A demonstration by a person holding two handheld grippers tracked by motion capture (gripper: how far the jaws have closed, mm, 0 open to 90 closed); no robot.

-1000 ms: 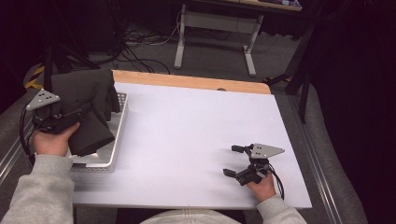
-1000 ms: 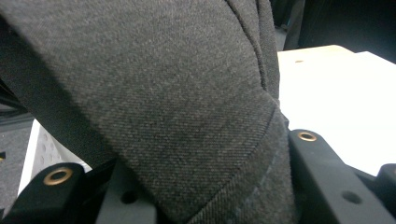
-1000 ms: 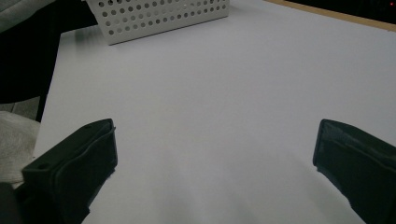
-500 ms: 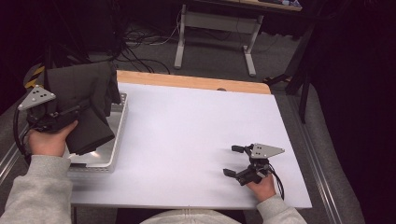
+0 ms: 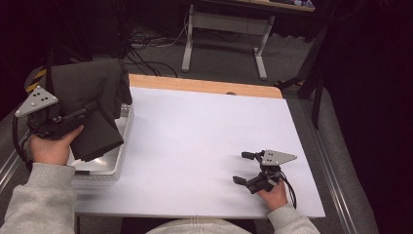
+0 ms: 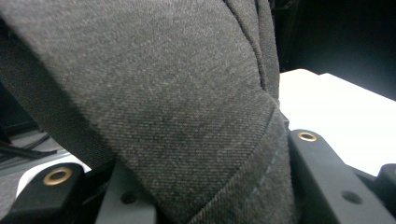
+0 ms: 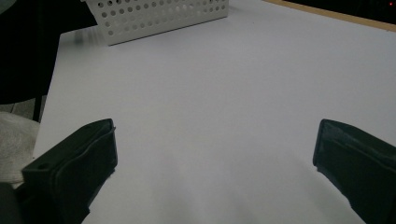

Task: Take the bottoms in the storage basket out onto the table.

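Note:
A dark grey folded garment (image 5: 90,105) hangs above the white perforated basket (image 5: 113,163) at the table's left edge. My left gripper (image 5: 92,108) is shut on the garment and holds it up off the basket. Close up in the left gripper view, the grey cloth (image 6: 154,102) lies clamped between the black jaws. My right gripper (image 5: 245,167) rests on the white table near the front right, open, with nothing between its fingers. Along its jaws the right gripper (image 7: 215,154) faces bare table and the basket (image 7: 159,16) farther off.
The white table top (image 5: 204,131) has a wooden strip (image 5: 204,87) along its far edge. Beyond it stand a metal frame (image 5: 224,36) and cables on the floor. A metal rail (image 5: 326,161) runs along the table's right side.
My left gripper has risen with the grey garment, lifting it higher out of the basket. The right gripper has stayed where it was.

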